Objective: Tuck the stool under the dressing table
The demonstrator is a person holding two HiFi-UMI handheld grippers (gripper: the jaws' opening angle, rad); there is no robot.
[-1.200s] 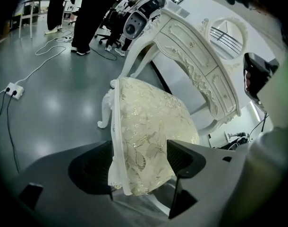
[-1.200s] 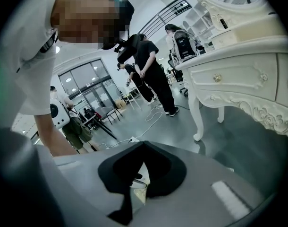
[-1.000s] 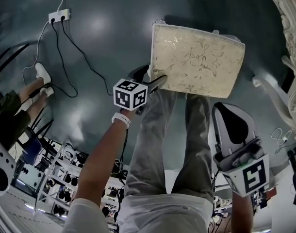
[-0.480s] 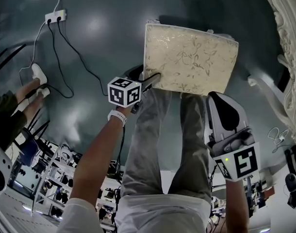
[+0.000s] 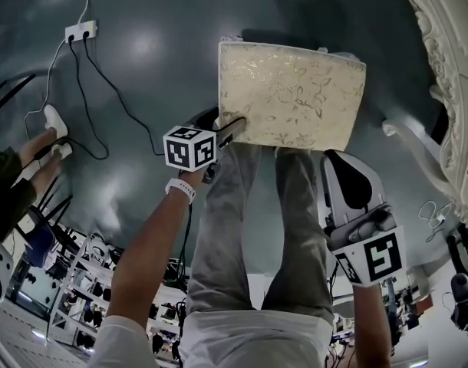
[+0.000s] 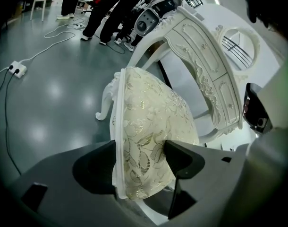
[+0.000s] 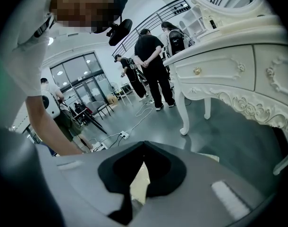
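**Left gripper view: jaws clamped on the near edge of the stool seat**

The left gripper (image 6: 141,162) grasps the stool (image 6: 148,122) at the near left corner of its seat. One jaw presses on the patterned top and the other on the side of the white frame. The seat is a square cushion in pale cream cloth with a shiny leaf pattern. Its frame is white and carved, and one curled leg (image 6: 103,107) shows below it.

The right gripper (image 7: 143,148) is held low on the person's right side, above the floor. Its jaws are closed tip to tip and hold nothing.

In the head view the stool stands on the dark glossy floor (image 5: 142,90), just in front of the person's legs (image 5: 261,205). The dressing table (image 6: 200,65) is further away, on the right side. It is white with carved drawers and curved legs. A strip of bare floor lies between its near leg and the right edge of the stool, so they do not touch.

To the left of the stool the floor is open up to a white power strip (image 5: 81,30) with its cables (image 5: 103,83), well apart. Some people (image 7: 153,65) stand far behind.
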